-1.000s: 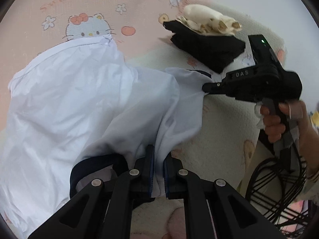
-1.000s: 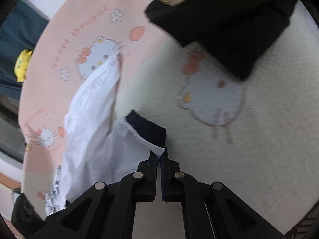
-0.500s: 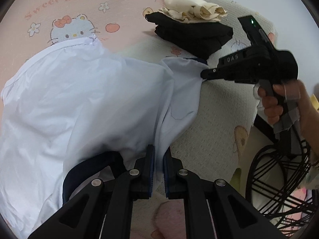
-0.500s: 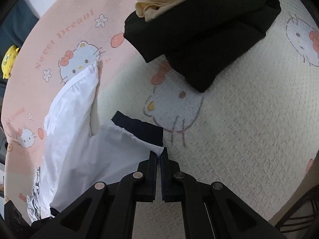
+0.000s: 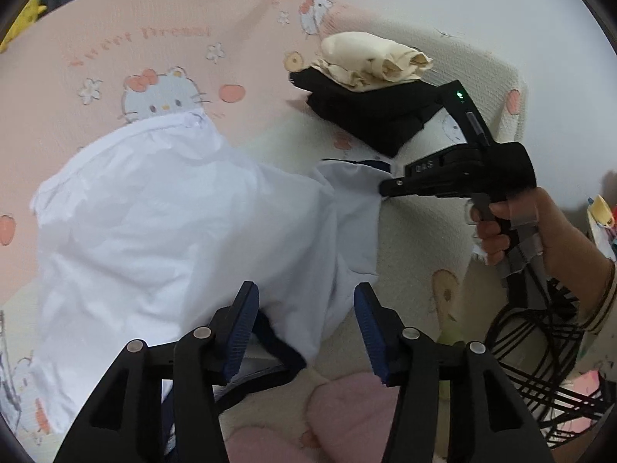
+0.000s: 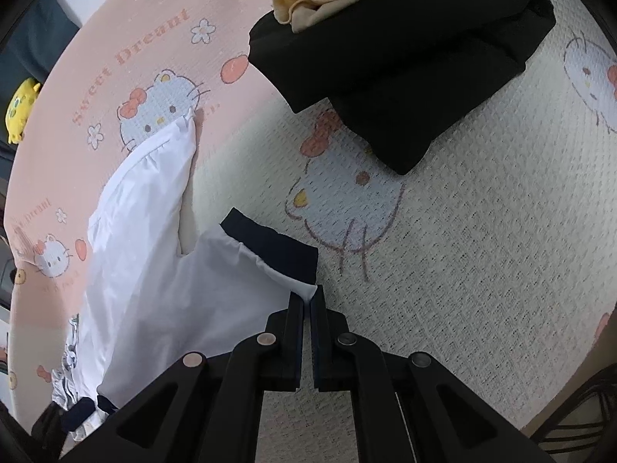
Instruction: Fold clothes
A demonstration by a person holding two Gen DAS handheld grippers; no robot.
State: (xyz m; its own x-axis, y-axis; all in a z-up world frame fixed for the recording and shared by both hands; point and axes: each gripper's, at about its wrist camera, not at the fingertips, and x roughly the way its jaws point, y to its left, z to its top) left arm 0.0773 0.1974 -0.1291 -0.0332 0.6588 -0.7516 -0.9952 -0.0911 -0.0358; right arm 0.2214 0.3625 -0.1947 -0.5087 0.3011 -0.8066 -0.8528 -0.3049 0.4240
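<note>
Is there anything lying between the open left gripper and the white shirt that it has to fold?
Nothing visible is in the way. The left gripper has just been opening, and the white shirt lies directly before its fingers. The folded black clothes lie farther off. The right gripper pinches the sleeve.

Bare cream bedcover (image 6: 482,270) being left open beside the right gripper (image 6: 306,297), far side being blocked by the black folded stack (image 6: 405,65), left half being covered by the white garment (image 5: 173,223), black wire frame (image 5: 540,351) being crowded against the bed edge
</note>
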